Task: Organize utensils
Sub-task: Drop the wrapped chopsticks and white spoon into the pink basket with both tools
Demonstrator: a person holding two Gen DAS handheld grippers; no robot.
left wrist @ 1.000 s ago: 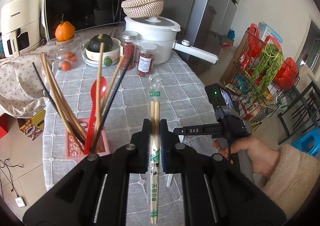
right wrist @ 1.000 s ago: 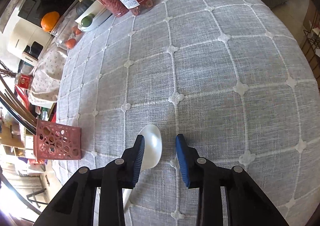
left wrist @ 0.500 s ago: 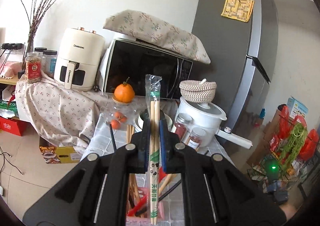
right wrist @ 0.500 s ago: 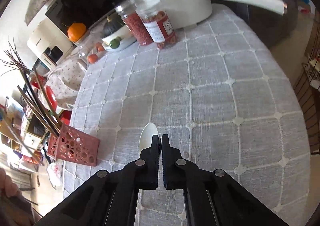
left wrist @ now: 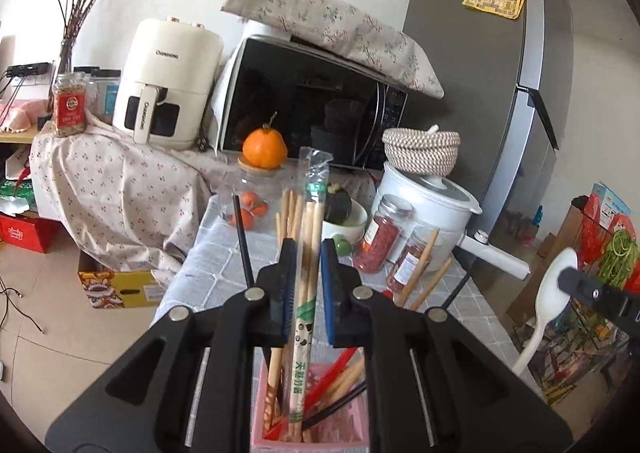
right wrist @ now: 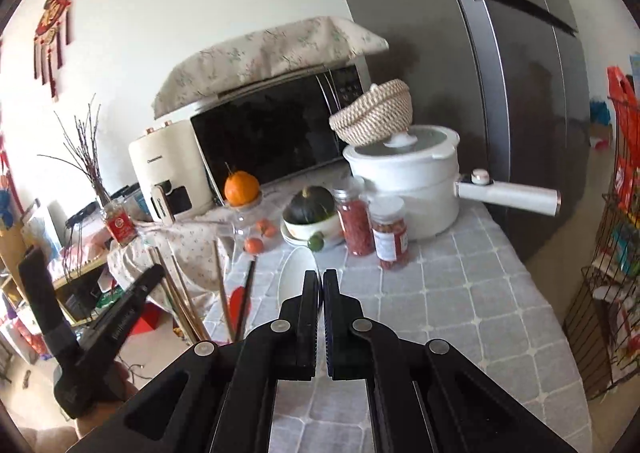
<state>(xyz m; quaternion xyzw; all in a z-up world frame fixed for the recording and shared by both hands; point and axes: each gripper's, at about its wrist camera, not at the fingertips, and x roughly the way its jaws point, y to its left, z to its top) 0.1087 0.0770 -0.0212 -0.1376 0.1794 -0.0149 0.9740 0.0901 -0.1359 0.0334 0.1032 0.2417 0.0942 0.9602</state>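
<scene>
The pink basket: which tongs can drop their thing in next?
Probably the left tongs: open, with the wrapped chopsticks already dipping into the pink basket. The right tongs hold the white spoon off to the side.

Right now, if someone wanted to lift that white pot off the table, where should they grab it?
By its long straight handle, which juts sideways from the white pot toward the fridge. Come from that open side; the jars crowd the front.

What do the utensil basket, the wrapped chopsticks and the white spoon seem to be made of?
Utensil basket: likely pink plastic, moulded rim.
Wrapped chopsticks: pale wood or bamboo inside a clear glossy printed sleeve.
White spoon: smooth, slightly shiny; plastic or ceramic, unclear.
</scene>
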